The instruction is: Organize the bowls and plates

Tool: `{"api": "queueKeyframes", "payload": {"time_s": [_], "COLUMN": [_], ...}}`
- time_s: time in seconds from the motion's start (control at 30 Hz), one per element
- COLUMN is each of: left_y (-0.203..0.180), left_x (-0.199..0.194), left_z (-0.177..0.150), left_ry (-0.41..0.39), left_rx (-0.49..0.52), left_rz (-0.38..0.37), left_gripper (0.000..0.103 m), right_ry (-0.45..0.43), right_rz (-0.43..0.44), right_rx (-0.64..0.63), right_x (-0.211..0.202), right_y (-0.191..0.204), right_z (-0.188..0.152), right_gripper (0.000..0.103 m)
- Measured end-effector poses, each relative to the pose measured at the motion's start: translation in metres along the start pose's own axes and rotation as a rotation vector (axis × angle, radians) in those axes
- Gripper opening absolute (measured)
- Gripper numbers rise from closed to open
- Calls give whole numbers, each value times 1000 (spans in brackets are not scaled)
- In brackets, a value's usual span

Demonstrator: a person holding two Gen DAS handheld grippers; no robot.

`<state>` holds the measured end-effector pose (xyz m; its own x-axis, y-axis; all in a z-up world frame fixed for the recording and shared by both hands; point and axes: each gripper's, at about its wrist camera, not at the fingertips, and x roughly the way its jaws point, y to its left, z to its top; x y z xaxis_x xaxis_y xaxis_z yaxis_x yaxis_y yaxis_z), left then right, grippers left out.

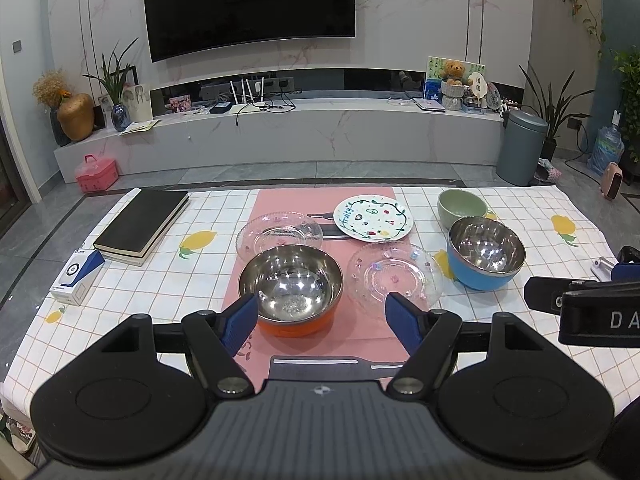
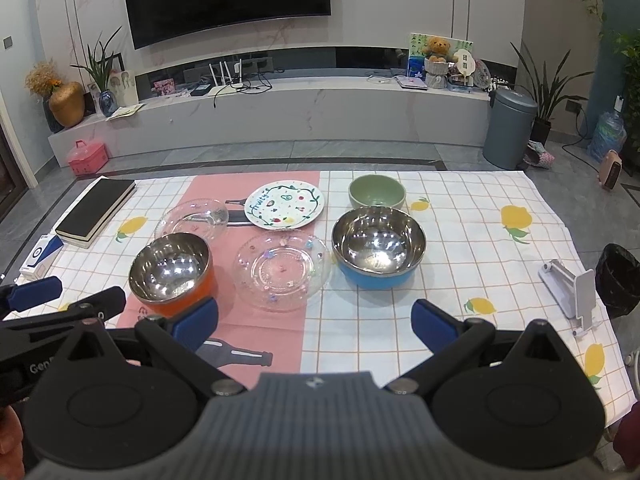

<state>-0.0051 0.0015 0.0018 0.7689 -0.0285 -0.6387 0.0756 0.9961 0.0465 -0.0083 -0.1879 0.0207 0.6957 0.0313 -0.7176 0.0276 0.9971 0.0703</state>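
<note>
Your left gripper (image 1: 322, 316) hangs low over the near edge of the table with its blue pads spread wide and nothing between them; the orange-sided steel bowl (image 1: 291, 288) sits right ahead, roughly between the pad tips but untouched. Your right gripper (image 2: 316, 322) is likewise spread apart and empty, poised above the checked tablecloth (image 2: 460, 216) with the blue-sided steel bowl (image 2: 378, 252) just beyond it. Between those two bowls lies a clear glass plate with coloured dots (image 2: 282, 270), its rim close to both. Behind the orange bowl a second clear glass plate (image 1: 279, 234) lies nearly touching it, and the white painted plate (image 1: 373, 217) rests farther back on the pink runner (image 1: 280, 200). The green bowl (image 2: 377, 192) stands at the far side, just behind the blue one. To your left, a black book (image 1: 142, 224) and a small blue-and-white box (image 1: 76, 276) occupy the table's corner, well apart from the dishes. To your right, a white folding stand (image 2: 572, 288) lies near the edge beside a black bin (image 2: 618, 280).
</note>
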Motion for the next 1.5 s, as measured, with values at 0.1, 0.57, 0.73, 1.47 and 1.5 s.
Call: {"api": "queueKeyframes", "payload": {"time_s": [0.1, 0.57, 0.73, 1.47, 1.5], "left_y": [-1, -3, -2, -2, -2], "left_x": [0, -1, -1, -1, -1], "left_z": [-1, -4, -5, -8, -9], "left_ry": [0, 1, 2, 6, 6], "left_rx": [0, -6, -5, -11, -11], "left_rz": [0, 2, 0, -5, -6], "left_gripper": [85, 85, 85, 85, 85], "right_ry": [4, 6, 16, 24, 24], "right_rz": [1, 5, 8, 10, 10], "right_rx": [3, 0, 3, -3, -3], "right_x": [0, 1, 3, 2, 2], "right_y": [0, 3, 2, 3, 3], "right_z": [-1, -3, -4, -5, -5], "right_gripper": [100, 100, 100, 100, 100]}}
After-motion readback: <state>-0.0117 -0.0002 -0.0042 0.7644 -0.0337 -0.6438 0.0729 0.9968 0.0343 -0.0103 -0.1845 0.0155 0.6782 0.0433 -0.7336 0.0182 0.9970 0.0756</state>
